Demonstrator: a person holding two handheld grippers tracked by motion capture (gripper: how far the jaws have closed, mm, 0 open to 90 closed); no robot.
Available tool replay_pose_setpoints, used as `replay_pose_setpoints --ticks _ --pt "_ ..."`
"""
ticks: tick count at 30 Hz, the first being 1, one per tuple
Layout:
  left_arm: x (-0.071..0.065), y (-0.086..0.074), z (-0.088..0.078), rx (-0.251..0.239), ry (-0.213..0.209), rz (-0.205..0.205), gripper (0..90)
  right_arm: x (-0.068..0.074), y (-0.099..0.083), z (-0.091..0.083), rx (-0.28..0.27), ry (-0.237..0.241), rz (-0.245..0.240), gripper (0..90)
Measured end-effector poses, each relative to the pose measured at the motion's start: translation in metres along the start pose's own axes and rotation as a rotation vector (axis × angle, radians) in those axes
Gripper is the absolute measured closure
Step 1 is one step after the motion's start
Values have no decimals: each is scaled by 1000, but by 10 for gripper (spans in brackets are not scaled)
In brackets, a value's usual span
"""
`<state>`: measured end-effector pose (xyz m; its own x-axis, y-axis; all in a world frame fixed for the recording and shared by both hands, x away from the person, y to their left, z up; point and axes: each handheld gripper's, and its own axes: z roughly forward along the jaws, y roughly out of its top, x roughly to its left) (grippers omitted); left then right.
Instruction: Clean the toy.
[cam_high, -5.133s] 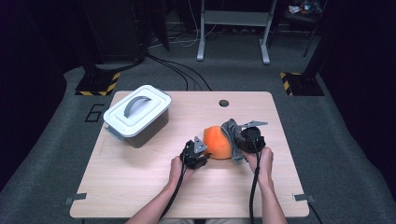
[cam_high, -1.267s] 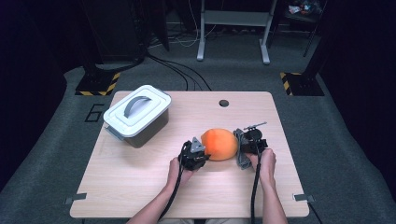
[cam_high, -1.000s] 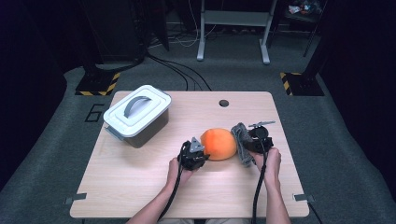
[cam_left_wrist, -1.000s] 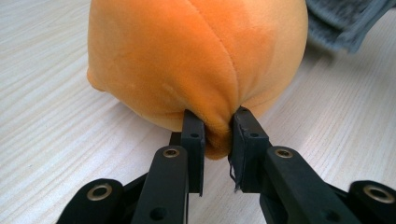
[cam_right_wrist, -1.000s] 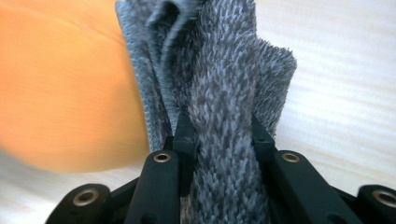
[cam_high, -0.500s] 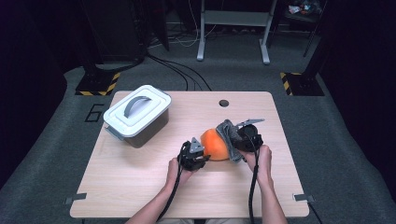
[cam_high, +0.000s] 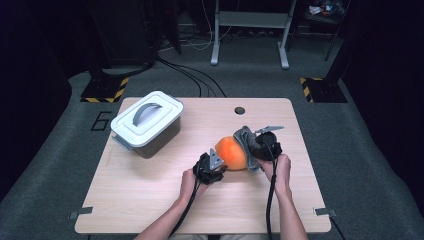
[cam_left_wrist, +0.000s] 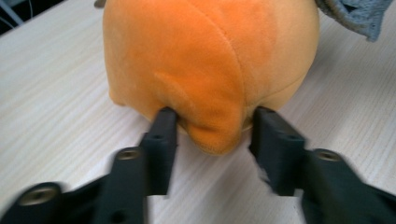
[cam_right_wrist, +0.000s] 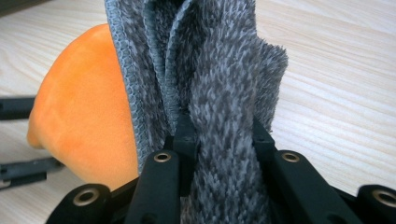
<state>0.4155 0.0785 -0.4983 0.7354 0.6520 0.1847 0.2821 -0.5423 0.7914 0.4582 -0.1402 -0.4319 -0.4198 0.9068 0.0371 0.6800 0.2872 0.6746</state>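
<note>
At my table, both grippers work at an orange plush lying near the middle of the wooden table. My left gripper sits just beside the plush's near-left side. In the left gripper view its two black jaws have just been opening and now stand apart, one on either side of a small fold of plush that pokes down between them. The left jaw's tip touches the fabric, while the right one sits at the fold's edge, and I cannot tell whether it presses. The bulk of the plush rises straight ahead of the jaws.

My right gripper is at the plush's far-right side, with its jaws clamped on a bunched grey cloth. In the right gripper view the fuzzy cloth runs up from between the jaws, and the plush lies against it just to the left of them. The left gripper's jaws show farther off at that view's left edge. From above, the cloth drapes over the plush's right side.

Well left of both grippers stands a grey box with a white lid and handle. A "6" is marked on the floor beside the table's left far corner. I can read no other writing or brand.
</note>
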Motion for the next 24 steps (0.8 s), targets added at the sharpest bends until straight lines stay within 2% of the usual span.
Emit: replay_pose_setpoints --ticks 2,4,6,8,13,16,19,23,24 --pt "1 0 -1 -6 -14 0 716 -1 0 -1 -6 -3 -6 724" --pt "3 0 -3 -18 -25 -17 754 0 0 -8 -23 7 8 726" --pt "4 1 -5 -23 -42 -26 771 1 0 -15 -45 19 1 725" --pt "3 4 -9 -29 -49 -29 779 6 2 -21 -56 55 -4 724" --pt "0 12 -17 -45 -75 -20 784 27 12 -29 -55 77 -60 723" --pt "1 10 -17 -43 -76 -37 785 38 16 -29 -47 73 -111 723" --pt "3 9 -16 -33 -81 -49 784 44 17 -23 -10 29 -154 723" --pt "4 6 -14 -38 -80 -72 784 49 16 -18 0 -3 -178 724" --pt "4 6 -14 -38 -78 -78 784 49 16 -17 -6 -9 -167 724"
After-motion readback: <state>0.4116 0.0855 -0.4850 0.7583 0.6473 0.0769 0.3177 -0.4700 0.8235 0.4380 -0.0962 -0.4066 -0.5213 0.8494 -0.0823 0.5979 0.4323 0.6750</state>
